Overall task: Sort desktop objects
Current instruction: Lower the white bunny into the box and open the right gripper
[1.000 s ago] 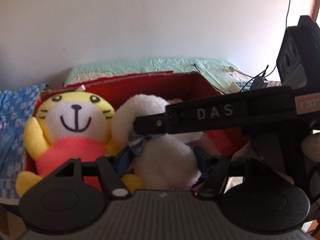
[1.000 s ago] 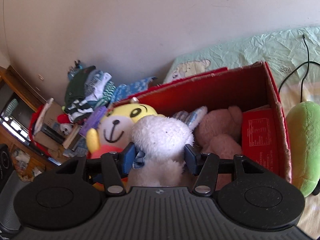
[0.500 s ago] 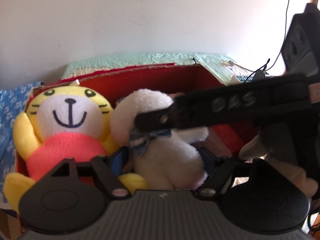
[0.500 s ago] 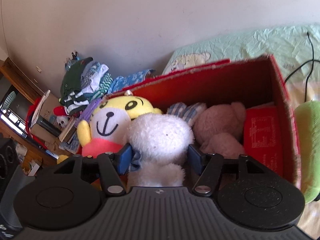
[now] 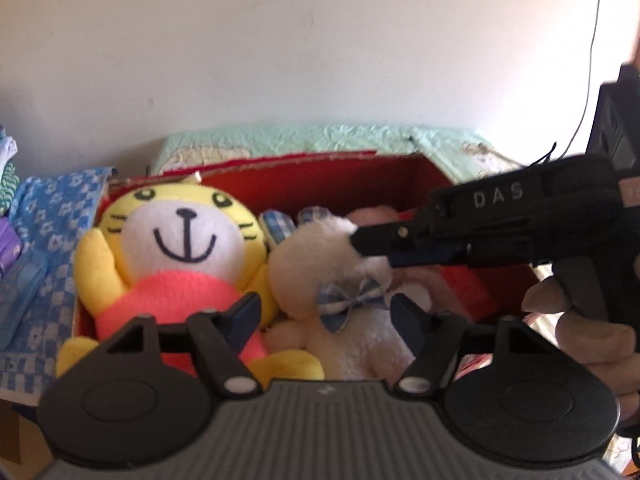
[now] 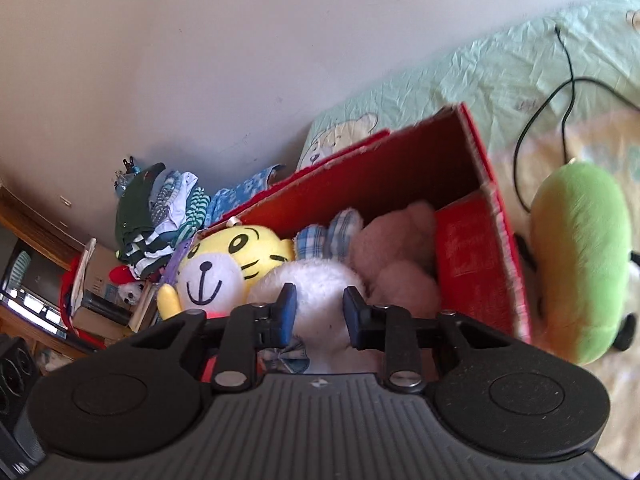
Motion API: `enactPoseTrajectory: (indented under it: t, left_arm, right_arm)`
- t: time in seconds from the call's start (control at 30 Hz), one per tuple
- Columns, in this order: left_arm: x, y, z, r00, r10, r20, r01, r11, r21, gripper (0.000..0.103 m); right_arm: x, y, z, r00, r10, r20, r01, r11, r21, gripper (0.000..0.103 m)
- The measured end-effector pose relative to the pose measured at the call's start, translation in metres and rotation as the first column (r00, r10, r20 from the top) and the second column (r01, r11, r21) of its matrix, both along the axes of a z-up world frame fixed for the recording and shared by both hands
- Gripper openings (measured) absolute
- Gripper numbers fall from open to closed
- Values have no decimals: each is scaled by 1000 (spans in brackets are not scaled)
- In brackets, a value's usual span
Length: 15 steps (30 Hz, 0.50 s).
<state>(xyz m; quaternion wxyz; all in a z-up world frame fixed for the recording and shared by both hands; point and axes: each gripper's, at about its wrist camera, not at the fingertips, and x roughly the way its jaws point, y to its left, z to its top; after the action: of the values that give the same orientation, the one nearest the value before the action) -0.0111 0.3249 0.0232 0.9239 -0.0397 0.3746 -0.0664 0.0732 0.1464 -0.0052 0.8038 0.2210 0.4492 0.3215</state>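
My right gripper (image 6: 318,314) is closing, pinching the white bunny's (image 6: 316,280) head to seat it in the red box (image 6: 500,216); left gripper (image 5: 326,316) is closing narrowly astride its body.

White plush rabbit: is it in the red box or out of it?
In. The white plush rabbit lies inside the red box, between the yellow tiger plush and a pink plush.

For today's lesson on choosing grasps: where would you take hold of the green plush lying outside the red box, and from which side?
Grip the green plush across its narrow width near the middle, coming from above. It lies lengthways on the bedspread beside the red box, so its long soft flanks are exposed. The box wall likely crowds a sideways approach from that side.
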Motion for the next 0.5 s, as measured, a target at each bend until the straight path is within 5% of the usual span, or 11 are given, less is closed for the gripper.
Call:
enactPoseTrajectory:
  t: [0.3, 0.4, 0.5]
  left_arm:
    - [3, -1, 2, 999, 27, -29, -26, 999, 25, 73]
    - [7, -4, 2, 999, 37, -40, -35, 998, 42, 77]
    - [11, -8, 1, 997, 48, -56, -44, 997, 64, 78]
  right_arm:
    - [1, 11, -10, 1000, 11, -14, -11, 1000, -10, 28]
    - [-2, 0, 0, 1000, 0, 18, 0, 1000, -13, 47]
    - [-8, -7, 9, 998, -13, 55, 14, 1000, -23, 52]
